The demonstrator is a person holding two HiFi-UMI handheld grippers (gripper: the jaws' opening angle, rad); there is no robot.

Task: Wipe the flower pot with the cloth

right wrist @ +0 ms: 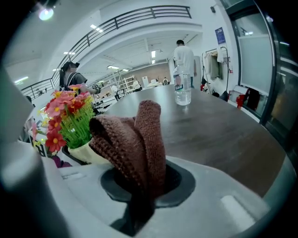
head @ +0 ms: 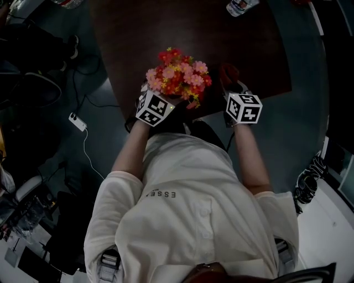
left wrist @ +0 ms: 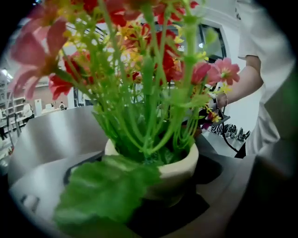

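Observation:
The cream flower pot [left wrist: 179, 169] with red and pink artificial flowers [head: 178, 76] stands near the front edge of the dark table [head: 254, 50]. My left gripper [left wrist: 151, 186] is open wide, its jaws on either side of the pot; a green leaf [left wrist: 104, 190] hides the pot's left side, so contact there is unclear. To the right of the pot my right gripper [right wrist: 137, 193] is shut on a brown knitted cloth [right wrist: 139, 139], which sticks up folded from between the jaws. The cloth [head: 228, 73] is apart from the pot [right wrist: 86, 151]. Both marker cubes [head: 152, 108] [head: 244, 108] show in the head view.
A water bottle [right wrist: 182, 88] stands further back on the table, with another item at the far edge [head: 241, 5]. The table's front edge runs just beneath both grippers. Cables and a white power strip [head: 77, 121] lie on the floor at left. People stand in the background [right wrist: 184, 56].

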